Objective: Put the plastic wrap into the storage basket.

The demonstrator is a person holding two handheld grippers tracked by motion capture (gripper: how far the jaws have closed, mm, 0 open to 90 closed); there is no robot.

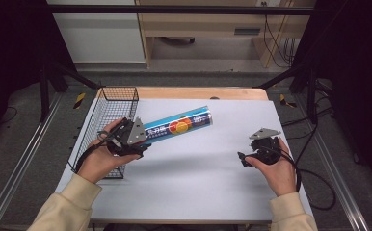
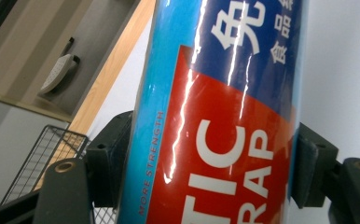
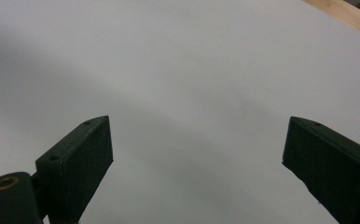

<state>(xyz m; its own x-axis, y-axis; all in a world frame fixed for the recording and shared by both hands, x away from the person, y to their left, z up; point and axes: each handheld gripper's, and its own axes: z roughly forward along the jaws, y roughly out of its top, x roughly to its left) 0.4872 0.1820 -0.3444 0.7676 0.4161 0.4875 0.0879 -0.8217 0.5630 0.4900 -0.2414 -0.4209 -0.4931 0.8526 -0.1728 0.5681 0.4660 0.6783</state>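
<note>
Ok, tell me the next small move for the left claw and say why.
Probably swing the plastic wrap box left over the wire basket and lower it in. The left claw is shut on one end of the box, whose other end points away over the grey mat. The basket sits right beside that hand, while the right claw is open above bare mat.

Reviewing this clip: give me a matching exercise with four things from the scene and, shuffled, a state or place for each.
Things:
1. left gripper
2. right gripper
3. wire basket
4. plastic wrap box

States or places:
A. at the table's left edge
B. open above the grey mat
C. blue and red, held clamped at one end
D. shut on a box

Pairs: 1-D, 2-B, 3-A, 4-C
</note>
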